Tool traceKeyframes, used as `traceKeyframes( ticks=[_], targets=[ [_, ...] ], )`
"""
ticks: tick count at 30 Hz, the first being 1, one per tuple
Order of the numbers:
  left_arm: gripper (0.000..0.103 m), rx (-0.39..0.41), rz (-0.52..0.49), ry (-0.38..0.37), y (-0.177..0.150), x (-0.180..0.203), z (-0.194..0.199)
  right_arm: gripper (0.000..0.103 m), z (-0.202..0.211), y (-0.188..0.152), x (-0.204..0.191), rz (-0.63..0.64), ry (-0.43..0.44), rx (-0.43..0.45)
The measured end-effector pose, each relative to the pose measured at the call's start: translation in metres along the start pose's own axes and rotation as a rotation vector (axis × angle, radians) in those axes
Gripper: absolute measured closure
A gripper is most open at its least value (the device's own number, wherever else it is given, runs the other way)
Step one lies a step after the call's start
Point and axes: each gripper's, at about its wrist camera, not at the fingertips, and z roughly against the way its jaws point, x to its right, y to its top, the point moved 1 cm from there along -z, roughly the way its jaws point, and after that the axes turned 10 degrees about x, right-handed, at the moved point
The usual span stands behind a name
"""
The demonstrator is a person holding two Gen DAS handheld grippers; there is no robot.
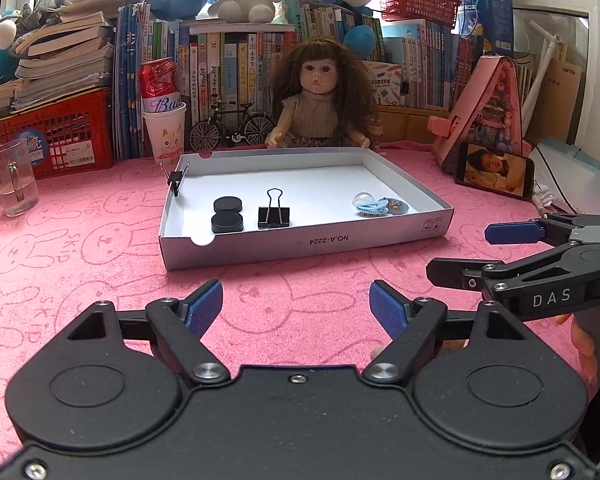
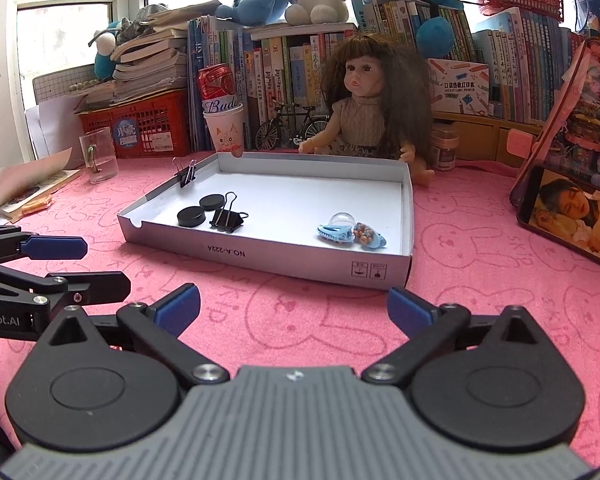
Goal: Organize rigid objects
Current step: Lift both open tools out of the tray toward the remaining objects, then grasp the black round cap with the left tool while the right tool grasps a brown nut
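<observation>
A shallow white cardboard tray (image 1: 308, 246) (image 2: 260, 254) lies on the pink cloth. Inside it are two black round discs (image 1: 227, 214) (image 2: 200, 210), a black binder clip (image 1: 274, 214) (image 2: 227, 216) and blue hair clips with a clear dome (image 1: 374, 205) (image 2: 346, 232). A smaller binder clip (image 1: 175, 180) (image 2: 186, 174) grips the tray's left wall. My left gripper (image 1: 296, 308) (image 2: 84, 262) hovers open in front of the tray with nothing between its fingers. My right gripper (image 2: 294, 310) (image 1: 456, 252) is open beside it, also holding nothing.
A doll (image 1: 320, 100) sits behind the tray, with a toy bicycle (image 1: 232, 126), a paper cup holding a red can (image 1: 164, 128) and a red crate (image 1: 48, 136). A glass mug (image 1: 14, 176) stands at the left. A phone (image 1: 494, 170) leans at the right.
</observation>
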Motion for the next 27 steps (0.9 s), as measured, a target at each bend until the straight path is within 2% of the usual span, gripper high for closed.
traceKeyframes(
  ticks=[10,16,21,24,27],
  targets=[
    [0.024,0.013,-0.012,-0.022,-0.024,0.008,0.033,0.0,0.026,-0.023,-0.013,0.083,0.008,0.019],
    [0.024,0.03,-0.025,-0.046,-0.044,0.01,0.053,0.0,0.038,-0.037,-0.015,0.09,0.006,0.026],
    [0.027,0.04,-0.053,-0.058,-0.054,0.015,0.06,0.009,0.041,-0.042,-0.015,0.07,0.006,0.029],
    [0.034,0.032,-0.057,-0.068,-0.057,0.018,0.06,0.016,0.042,-0.044,-0.018,0.078,0.013,0.028],
    [0.045,0.026,-0.057,-0.078,-0.059,0.02,0.059,0.025,0.042,-0.046,-0.022,0.093,0.024,0.026]
  ],
)
